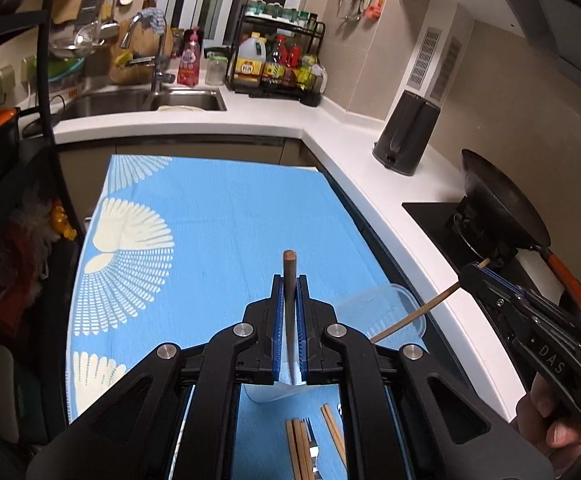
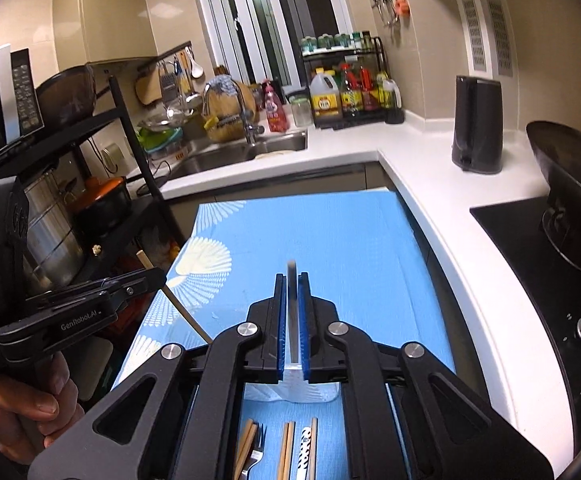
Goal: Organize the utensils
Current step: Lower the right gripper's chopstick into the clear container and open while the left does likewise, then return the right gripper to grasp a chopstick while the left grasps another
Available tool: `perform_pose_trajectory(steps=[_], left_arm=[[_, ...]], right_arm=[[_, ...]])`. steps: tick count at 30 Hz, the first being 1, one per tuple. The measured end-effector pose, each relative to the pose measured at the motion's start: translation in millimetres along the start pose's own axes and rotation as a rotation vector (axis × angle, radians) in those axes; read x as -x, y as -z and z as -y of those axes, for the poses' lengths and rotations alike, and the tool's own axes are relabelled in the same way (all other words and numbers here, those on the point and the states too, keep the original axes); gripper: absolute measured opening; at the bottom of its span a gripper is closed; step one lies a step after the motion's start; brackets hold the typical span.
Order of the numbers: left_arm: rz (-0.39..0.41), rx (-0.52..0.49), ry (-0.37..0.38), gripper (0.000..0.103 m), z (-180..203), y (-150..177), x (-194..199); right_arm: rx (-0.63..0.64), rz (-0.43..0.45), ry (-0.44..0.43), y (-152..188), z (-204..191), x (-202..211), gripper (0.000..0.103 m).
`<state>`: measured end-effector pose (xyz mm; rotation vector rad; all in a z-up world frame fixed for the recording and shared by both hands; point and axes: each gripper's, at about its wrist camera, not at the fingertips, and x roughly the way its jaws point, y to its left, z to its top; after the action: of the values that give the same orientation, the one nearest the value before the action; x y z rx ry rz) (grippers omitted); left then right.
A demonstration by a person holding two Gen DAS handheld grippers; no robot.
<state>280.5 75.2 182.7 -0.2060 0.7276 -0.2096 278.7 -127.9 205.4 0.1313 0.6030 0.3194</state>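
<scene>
My left gripper (image 1: 289,280) is shut on a brown wooden chopstick (image 1: 289,258) that sticks up between its blue pads. My right gripper (image 2: 291,278) is shut on a second chopstick (image 2: 291,268), blurred at its tip. Each gripper shows in the other's view: the right gripper (image 1: 472,270) with its chopstick (image 1: 414,318) slanting down-left, the left gripper (image 2: 158,276) with its chopstick (image 2: 182,308) slanting down-right. A clear plastic container (image 1: 404,300) sits on the blue cloth (image 1: 230,220) just below both grippers. More chopsticks (image 2: 288,448) and a fork (image 2: 255,456) lie on the cloth nearer me.
A white counter (image 1: 370,152) wraps the back and right, with a sink (image 1: 142,100), a condiment rack (image 1: 278,60), a black kettle (image 1: 408,132) and a wok (image 1: 502,204) on the hob. A black shelf with pots (image 2: 98,200) stands at the left. A hand (image 2: 30,404) holds each gripper.
</scene>
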Motion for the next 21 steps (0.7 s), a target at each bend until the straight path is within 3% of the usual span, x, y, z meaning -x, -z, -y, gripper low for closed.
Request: perform_pose_trajectory(steps=[1,3,4,14,21], left_arm=[[0.001,0.005,-0.005,0.027,-1,-1,0],[0.045,0.023,-0.024,0.047,-4,-4,9],[0.073,0.024,-0.042,0.050,-5,-6,15],[0.252,-0.014,-0.145,0.054,3,4,73],[0.342,-0.048,-0.167,0.051,14,61,112]], right_arm=[[-0.007,-0.007,0.002,0,2,-1,0.014],[-0.016,-0.011,0.009,2,7,-1,0.032],[-0.017,-0.007,0.025,1,9,1,0.036],[0.009,0.075,0.089,3,21,53,0.039],[0.011,0.198,0.118,38,27,110,0.039]])
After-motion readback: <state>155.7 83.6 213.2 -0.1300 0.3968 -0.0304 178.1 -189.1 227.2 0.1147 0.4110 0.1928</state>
